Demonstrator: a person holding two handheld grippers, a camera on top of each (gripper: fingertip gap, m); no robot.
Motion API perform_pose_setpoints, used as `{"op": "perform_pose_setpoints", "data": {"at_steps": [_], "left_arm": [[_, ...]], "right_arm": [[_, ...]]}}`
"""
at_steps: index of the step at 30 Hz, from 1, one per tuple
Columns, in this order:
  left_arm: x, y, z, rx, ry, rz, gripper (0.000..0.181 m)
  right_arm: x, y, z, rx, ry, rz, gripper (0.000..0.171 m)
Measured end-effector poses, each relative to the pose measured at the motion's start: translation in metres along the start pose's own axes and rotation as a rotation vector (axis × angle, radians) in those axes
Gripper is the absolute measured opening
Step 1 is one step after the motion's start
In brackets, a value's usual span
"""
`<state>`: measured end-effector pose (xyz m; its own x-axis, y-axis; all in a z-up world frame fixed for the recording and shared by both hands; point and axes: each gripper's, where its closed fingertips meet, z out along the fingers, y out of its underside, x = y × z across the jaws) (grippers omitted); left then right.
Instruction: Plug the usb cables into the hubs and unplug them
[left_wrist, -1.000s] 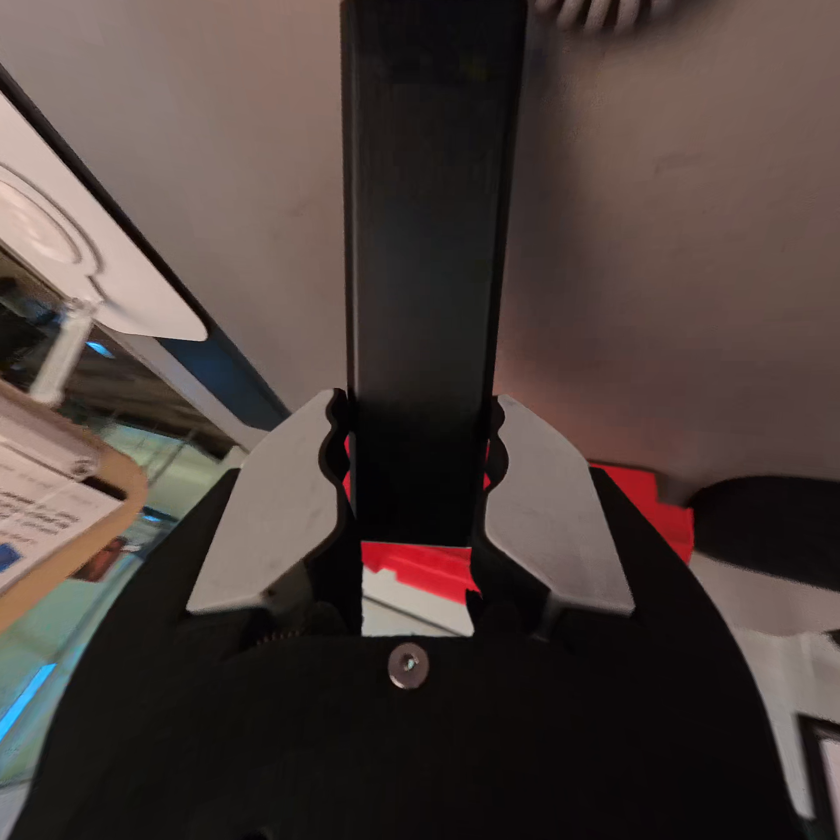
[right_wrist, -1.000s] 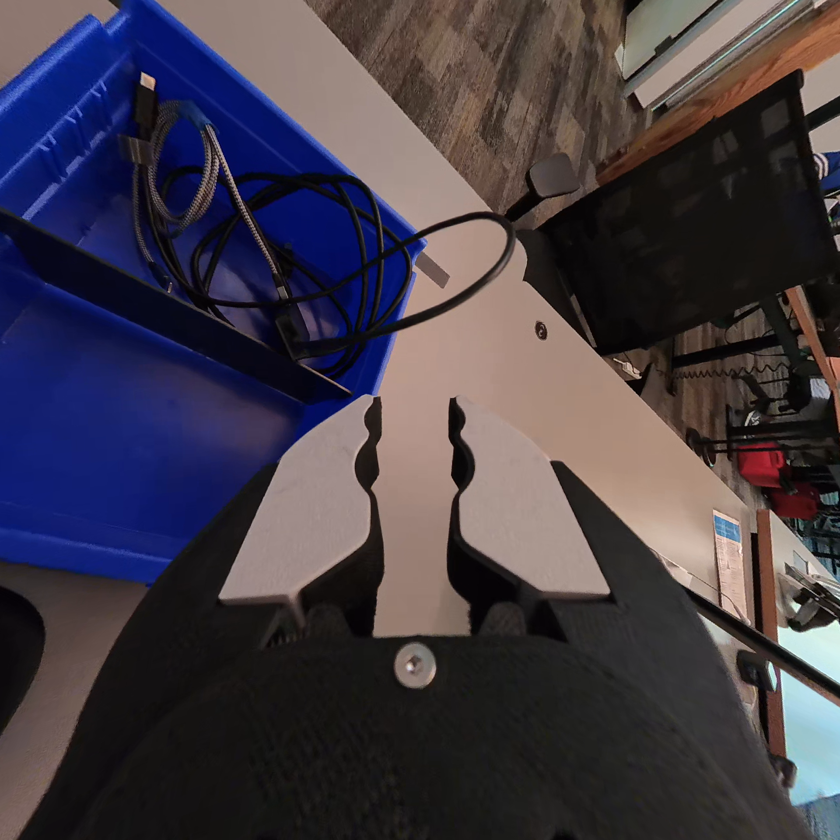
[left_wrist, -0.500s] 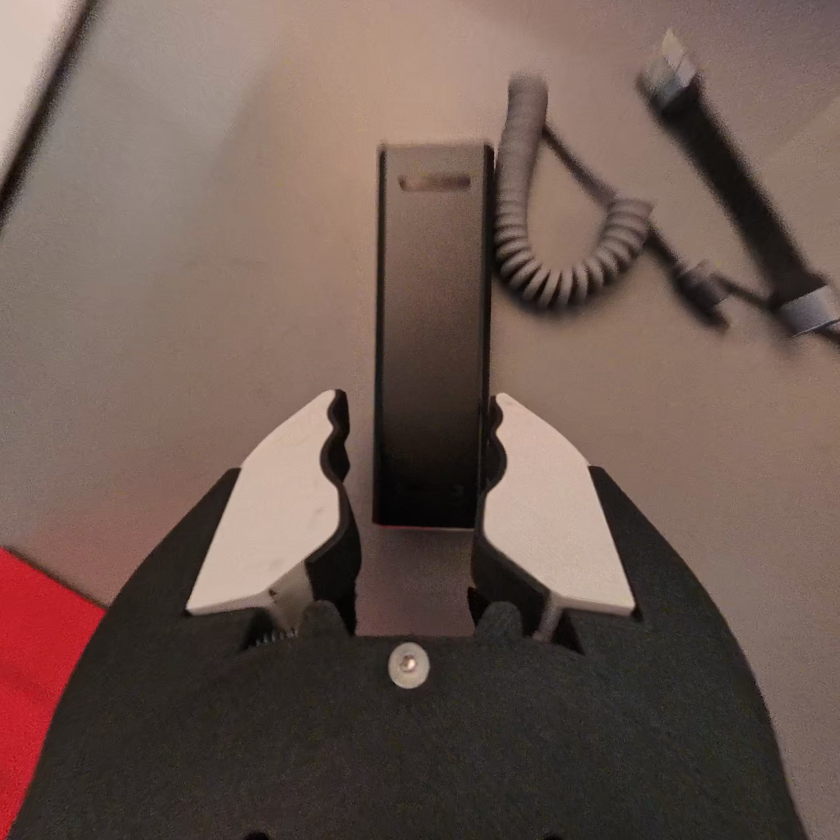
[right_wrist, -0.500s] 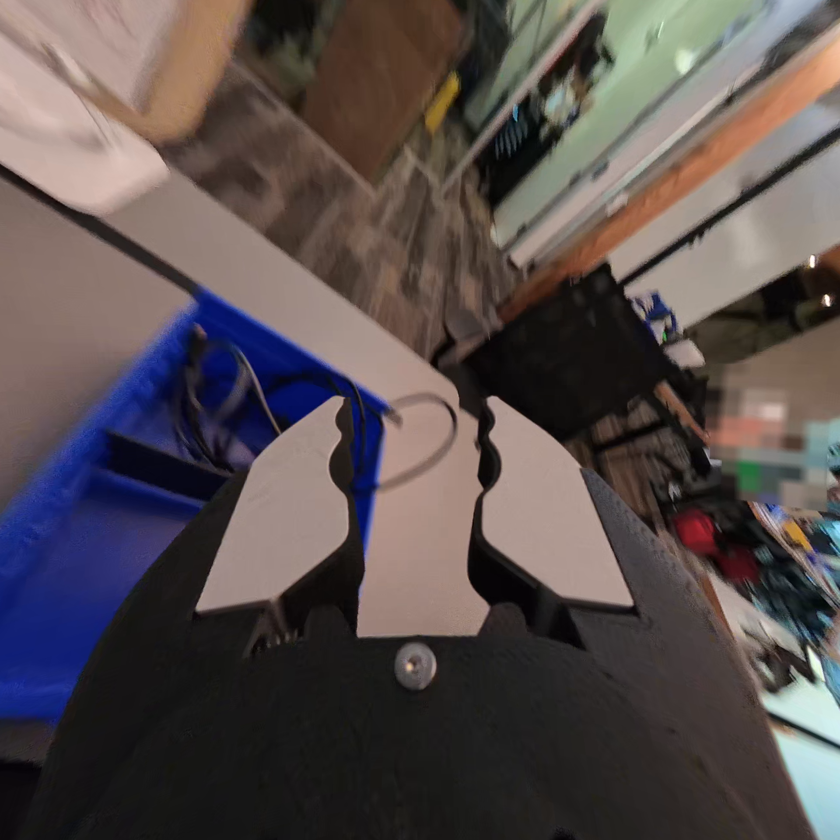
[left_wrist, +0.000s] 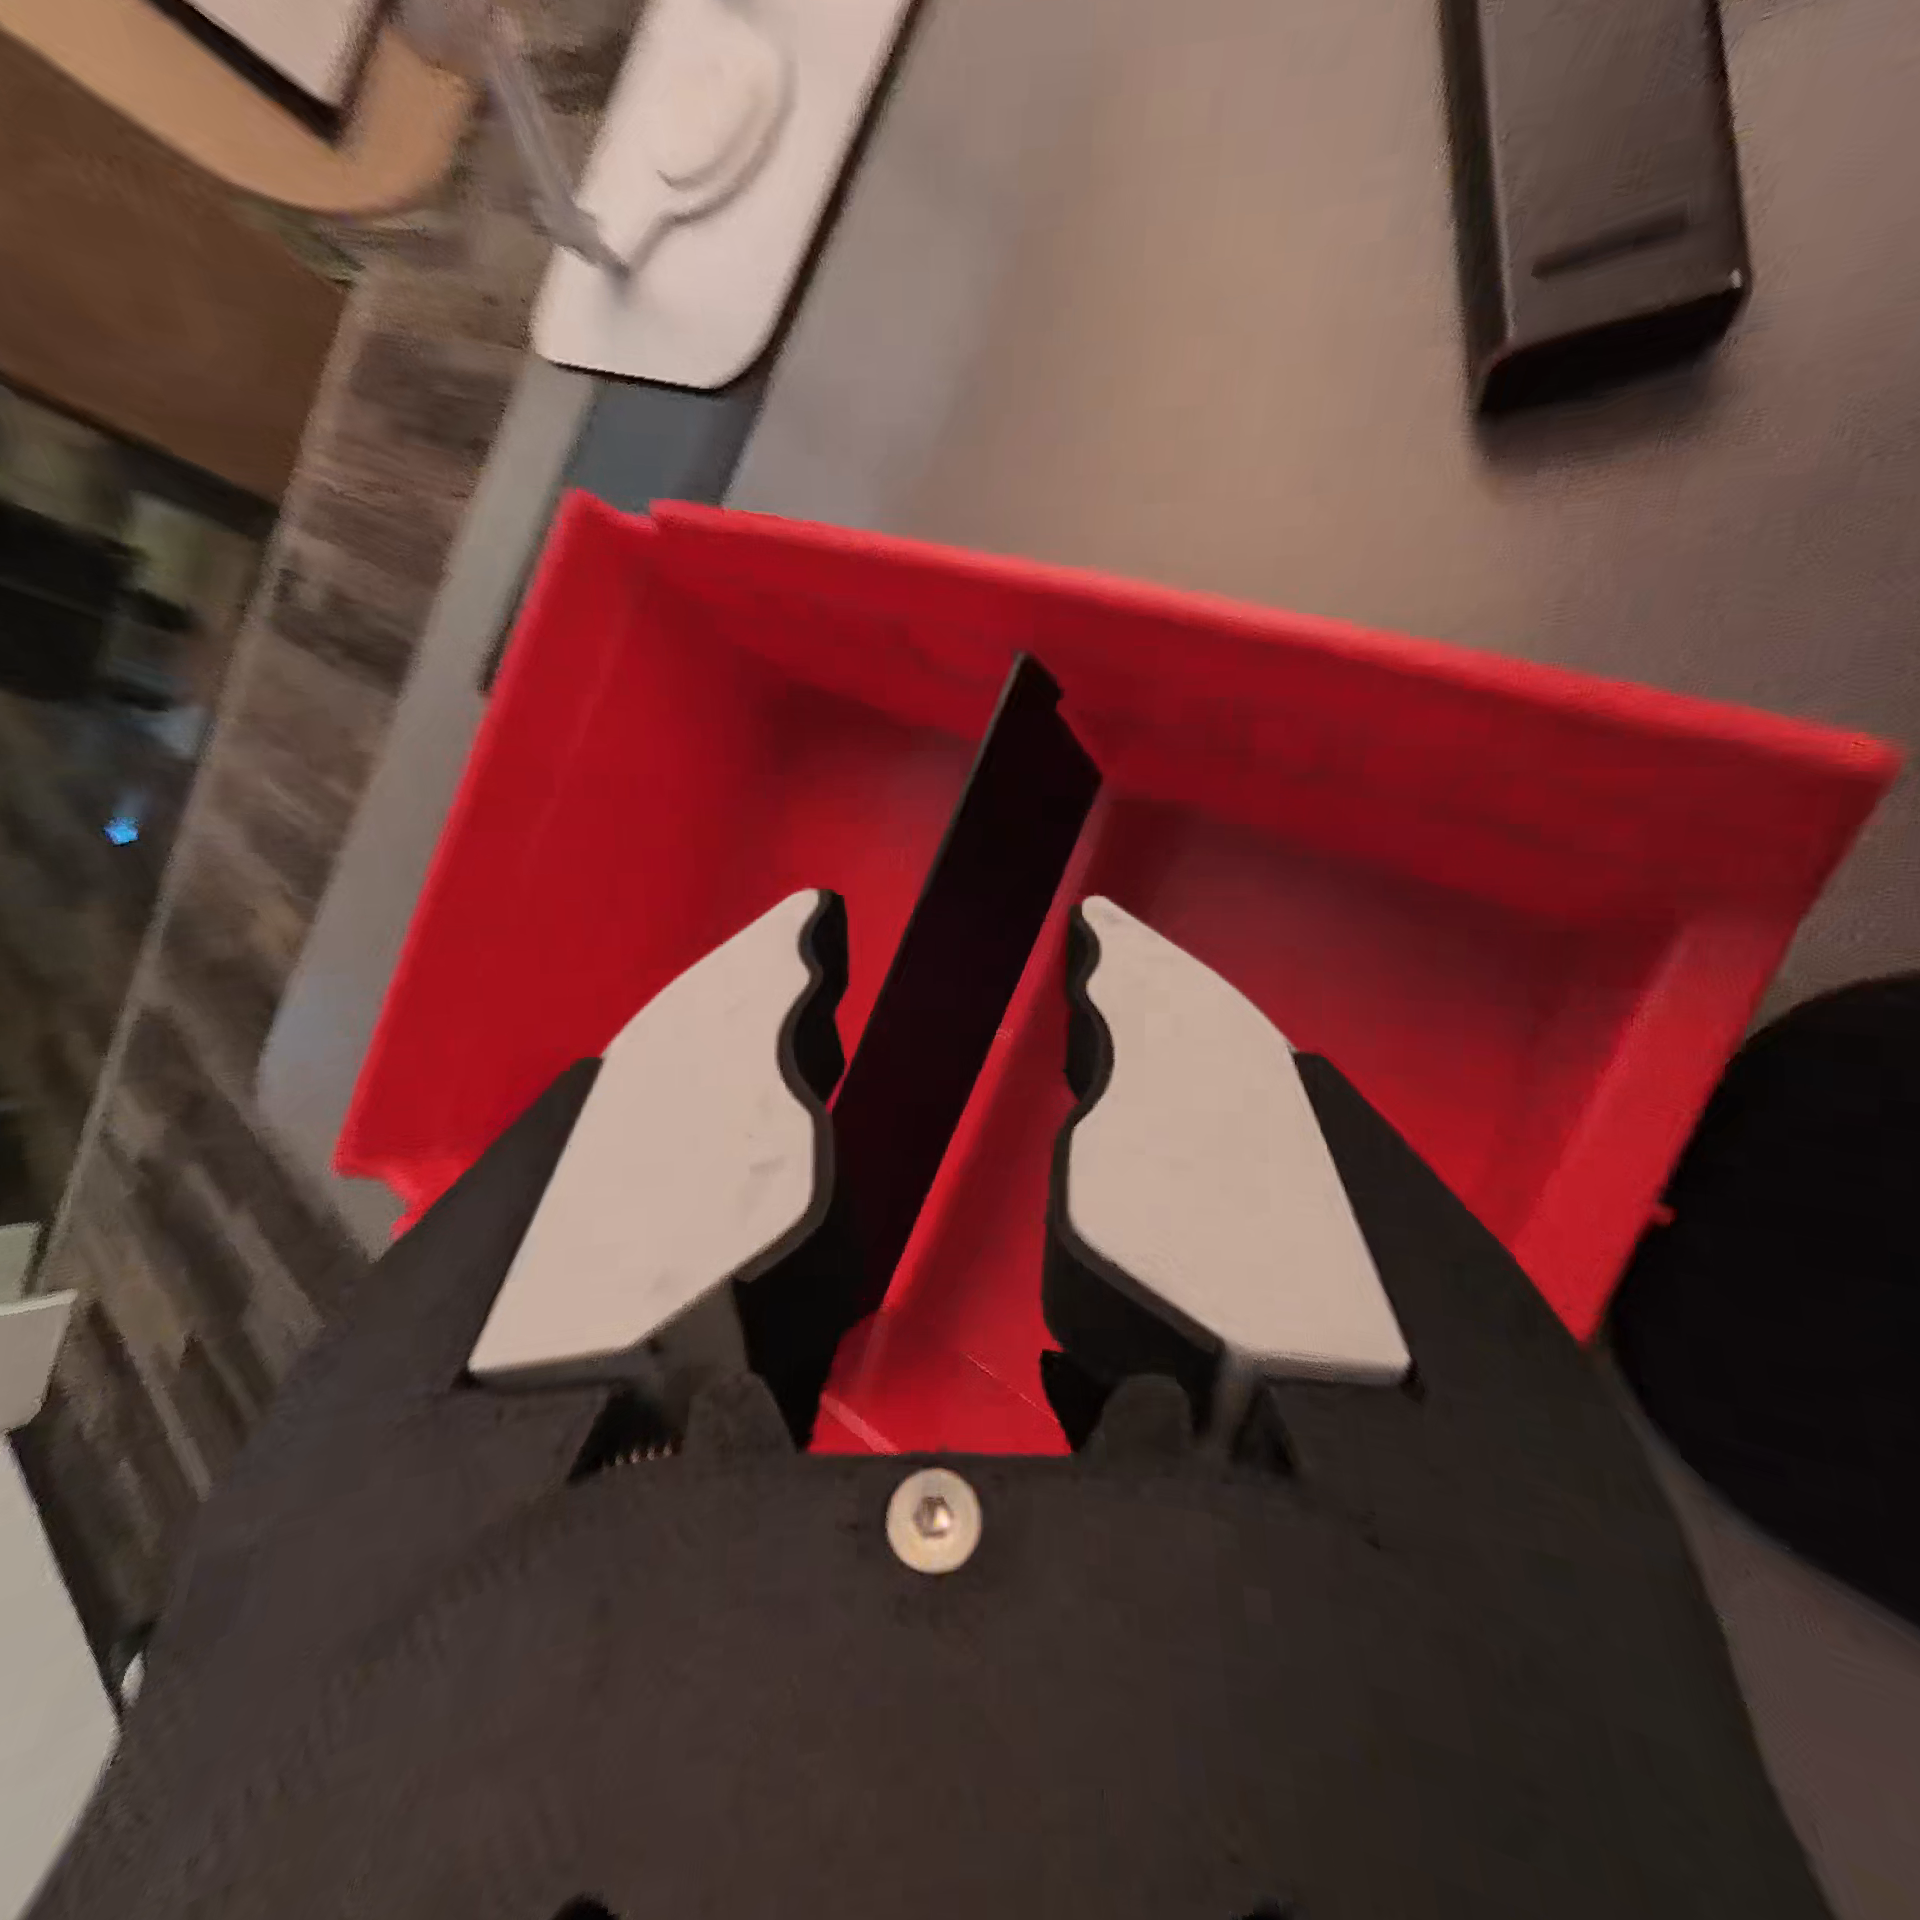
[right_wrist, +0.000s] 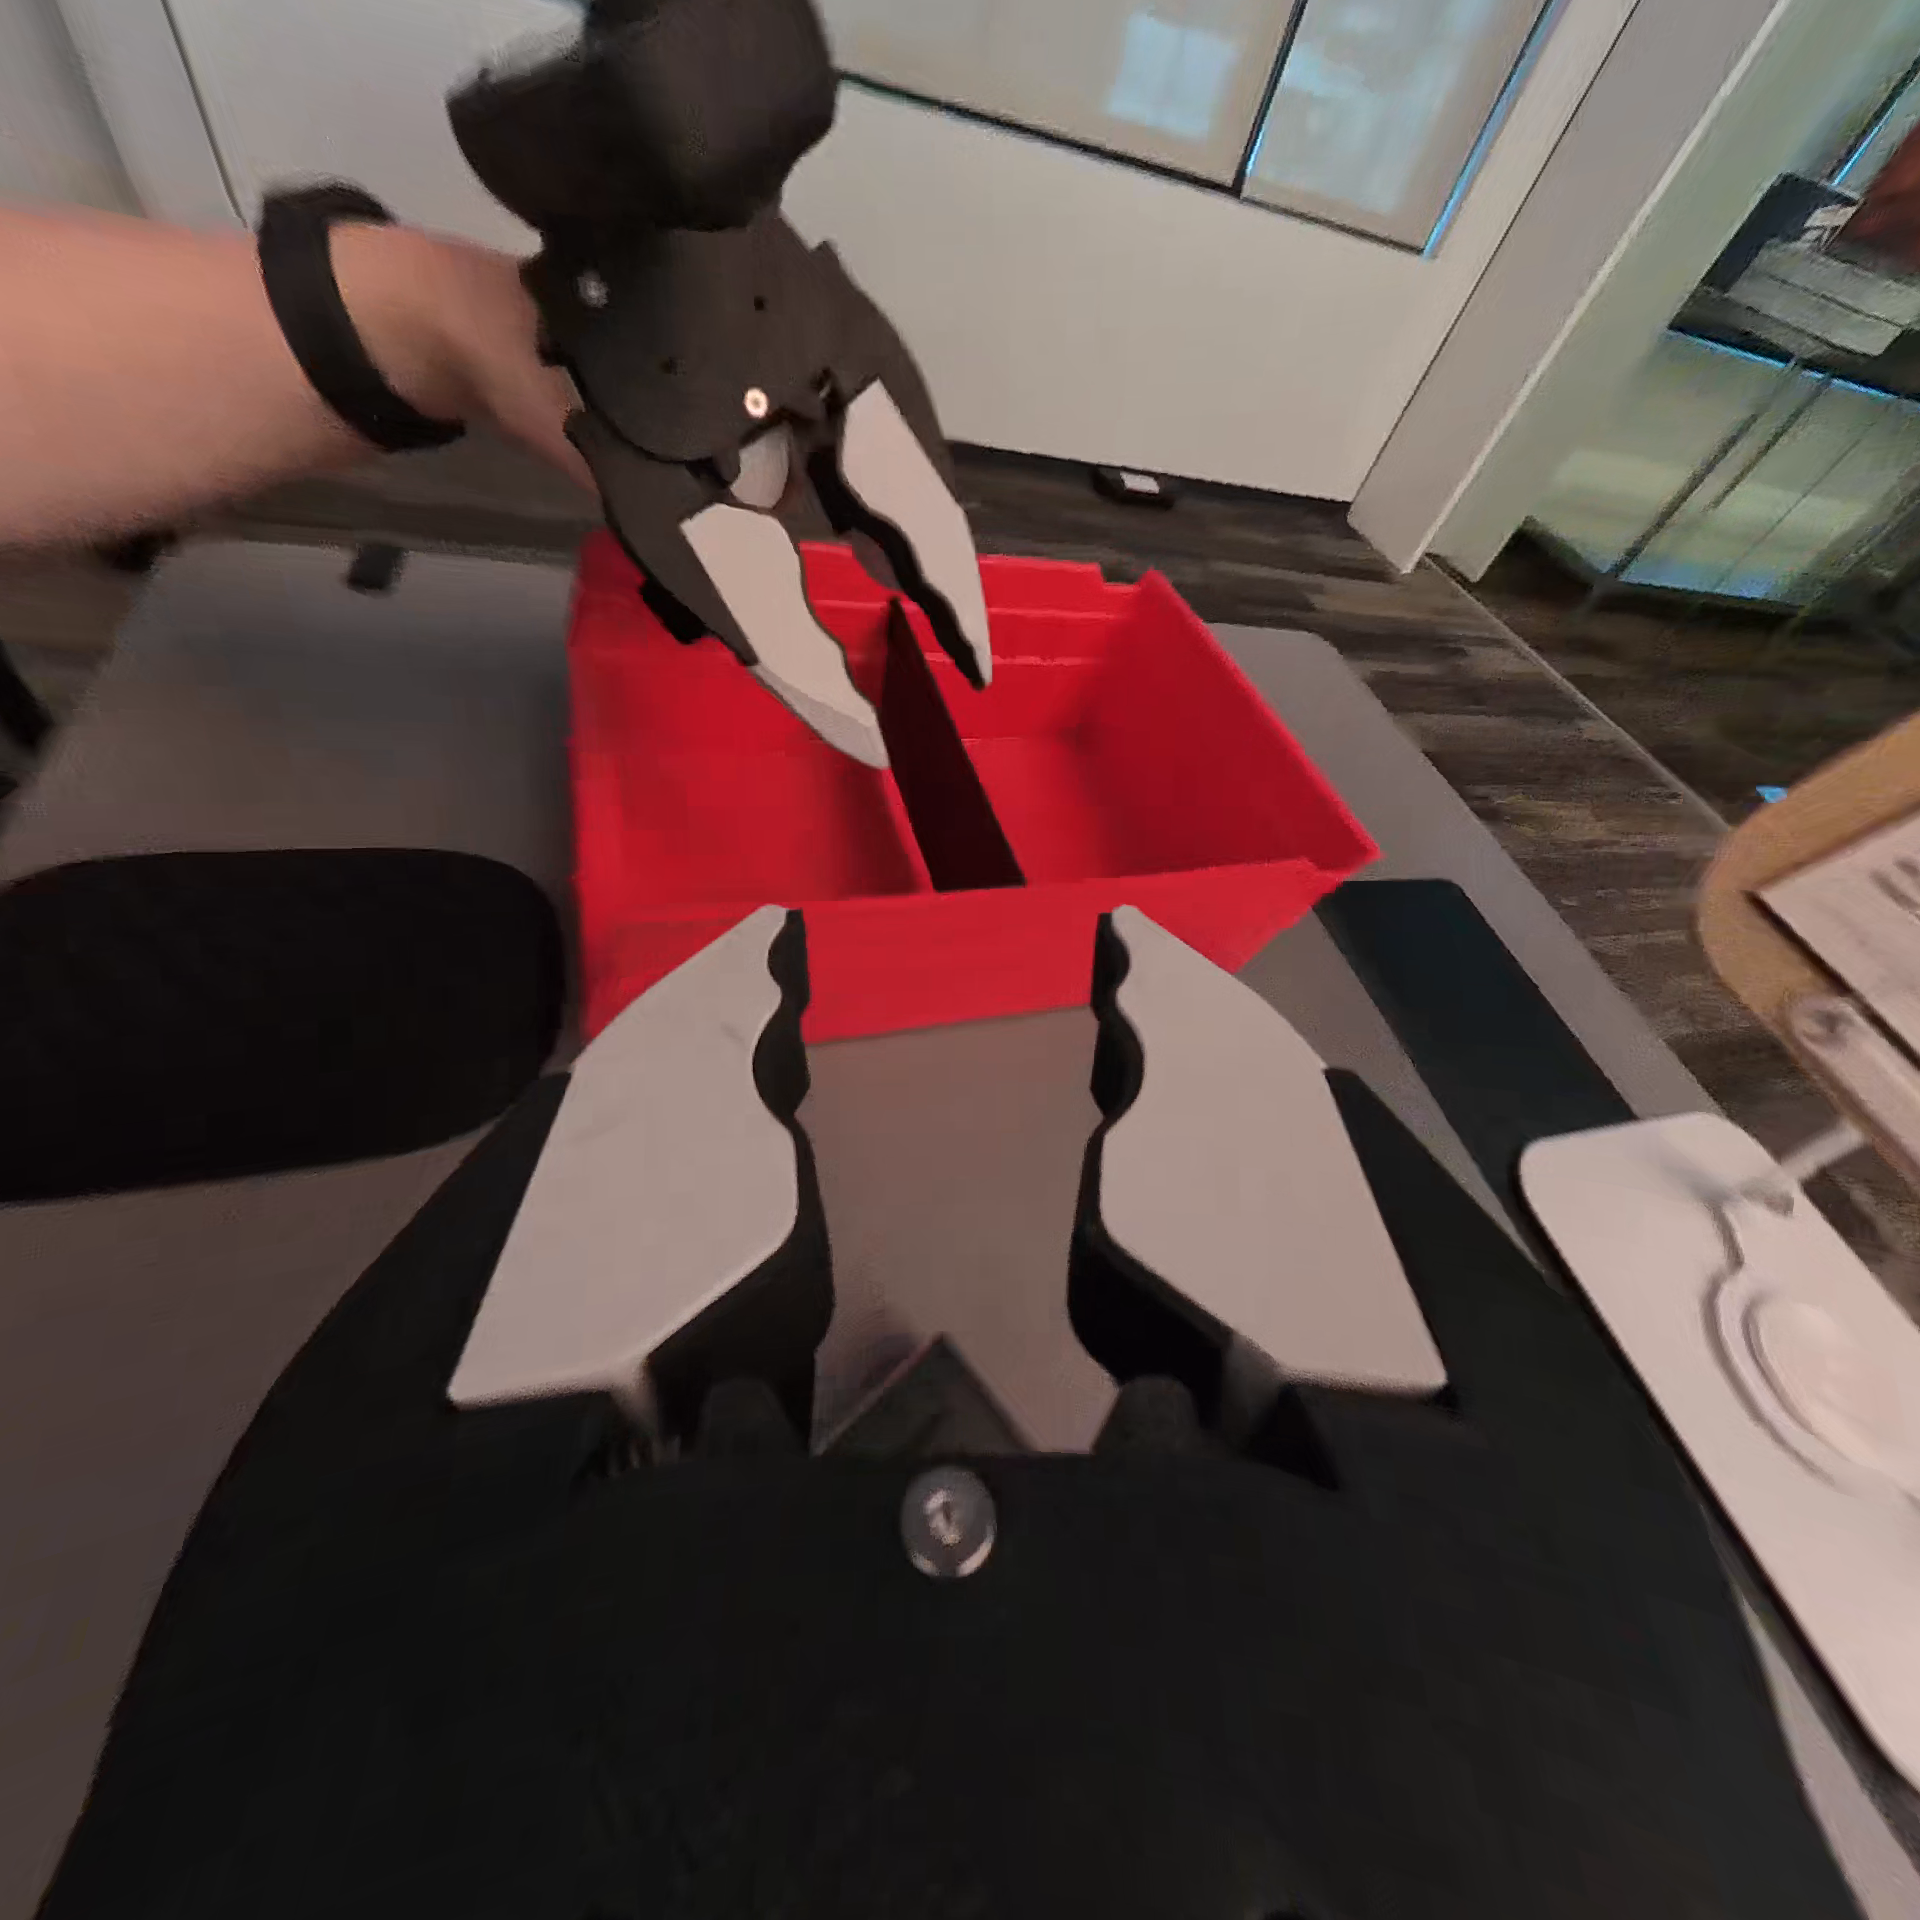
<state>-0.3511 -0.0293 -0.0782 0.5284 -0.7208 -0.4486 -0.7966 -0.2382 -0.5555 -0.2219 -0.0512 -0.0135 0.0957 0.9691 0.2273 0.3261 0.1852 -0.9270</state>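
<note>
A black USB hub (left_wrist: 1590, 187) lies flat on the grey table, beyond the red bin, at the top right of the left wrist view. My left gripper (left_wrist: 954, 909) is open and empty, hovering over the red bin (left_wrist: 644, 831) with the bin's black divider (left_wrist: 966, 987) between its fingers. In the right wrist view the left gripper (right_wrist: 923, 712), held by a hand, points down into the bin (right_wrist: 935, 966) astride the divider (right_wrist: 951, 810). My right gripper (right_wrist: 951, 920) is open and empty above the table, just in front of the bin. No cable is in view.
A black oval pad (right_wrist: 260, 1008) lies left of the bin. A white flat stand base (right_wrist: 1714, 1351) and a wooden-framed sign (right_wrist: 1829, 883) are at the right table edge. A dark mat (right_wrist: 1455, 997) lies right of the bin. The table edge and floor lie beyond. Spacing between my two grippers at the tips: around 15 cm. My right tips are roughly 15 cm from the black USB hub (left_wrist: 1590, 187).
My left gripper let go of the black hub, left it on the table and moved over the red bin. My right gripper opened wider and swung from the blue cable bin toward the red bin.
</note>
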Motion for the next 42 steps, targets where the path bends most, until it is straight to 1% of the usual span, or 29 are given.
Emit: {"op": "perform_pose_setpoints", "data": {"at_steps": [2, 3, 5, 7, 9, 11, 14, 16, 18, 20, 21, 22, 24, 27, 32, 36, 39, 42], "left_arm": [[-0.001, 0.007, 0.013, -0.036, 0.092, 0.024, 0.038], [-0.001, 0.008, 0.017, -0.045, 0.134, 0.039, 0.035], [-0.002, 0.013, 0.024, -0.088, 0.182, 0.067, 0.033], [-0.004, 0.009, 0.031, -0.087, 0.198, 0.074, 0.032], [0.002, 0.001, 0.035, -0.054, 0.248, 0.059, 0.029], [0.003, 0.003, 0.042, -0.07, 0.252, 0.064, 0.029], [0.002, 0.011, 0.05, -0.097, 0.223, 0.102, 0.025], [0.004, 0.017, 0.054, -0.119, 0.214, 0.112, 0.023], [0.006, 0.021, 0.059, -0.135, 0.202, 0.125, 0.018], [0.004, 0.022, 0.062, -0.136, 0.176, 0.131, 0.013], [0.004, 0.022, 0.063, -0.136, 0.172, 0.134, 0.012], [0.004, 0.021, 0.063, -0.138, 0.173, 0.132, 0.01], [0.004, 0.021, 0.062, -0.143, 0.195, 0.101, 0.008], [0.008, 0.016, 0.056, -0.096, 0.264, 0.029, 0.005], [0.007, 0.017, 0.056, -0.065, 0.247, 0.017, 0.002], [0.01, 0.015, 0.052, -0.045, 0.264, 0.0, 0.002], [0.013, 0.015, 0.052, -0.039, 0.265, -0.001, 0.002], [0.014, 0.011, 0.052, -0.02, 0.269, -0.017, 0.002]], "right_arm": [[0.01, 0.011, 0.044, -0.045, 0.022, 0.009, 0.052], [0.015, 0.016, 0.059, -0.051, 0.013, 0.067, 0.05], [0.024, 0.027, 0.078, -0.097, -0.013, 0.291, 0.047], [0.027, 0.029, 0.085, -0.13, -0.08, 0.509, 0.044], [0.039, 0.031, 0.088, -0.179, -0.055, 0.68, 0.042], [0.043, 0.034, 0.091, -0.267, -0.063, 0.76, 0.04], [0.051, 0.038, 0.099, -0.36, -0.039, 0.875, 0.022], [0.056, 0.045, 0.106, -0.425, -0.013, 0.93, 0.02], [0.053, 0.055, 0.113, -0.518, -0.017, 0.962, 0.022], [0.053, 0.07, 0.117, -0.63, 0.023, 0.944, 0.023], [0.052, 0.073, 0.12, -0.655, 0.018, 0.941, 0.021], [0.05, 0.071, 0.124, -0.657, -0.003, 0.965, 0.013], [0.053, 0.072, 0.127, -0.667, 0.016, 0.962, 0.011], [0.058, 0.073, 0.128, -0.651, 0.054, 0.951, 0.01], [0.058, 0.072, 0.133, -0.632, 0.073, 1.007, 0.008], [0.058, 0.072, 0.134, -0.679, 0.11, 0.975, 0.007], [0.054, 0.071, 0.13, -0.732, 0.09, 0.97, 0.008], [0.049, 0.071, 0.118, -0.793, 0.063, 0.911, 0.009]]}}
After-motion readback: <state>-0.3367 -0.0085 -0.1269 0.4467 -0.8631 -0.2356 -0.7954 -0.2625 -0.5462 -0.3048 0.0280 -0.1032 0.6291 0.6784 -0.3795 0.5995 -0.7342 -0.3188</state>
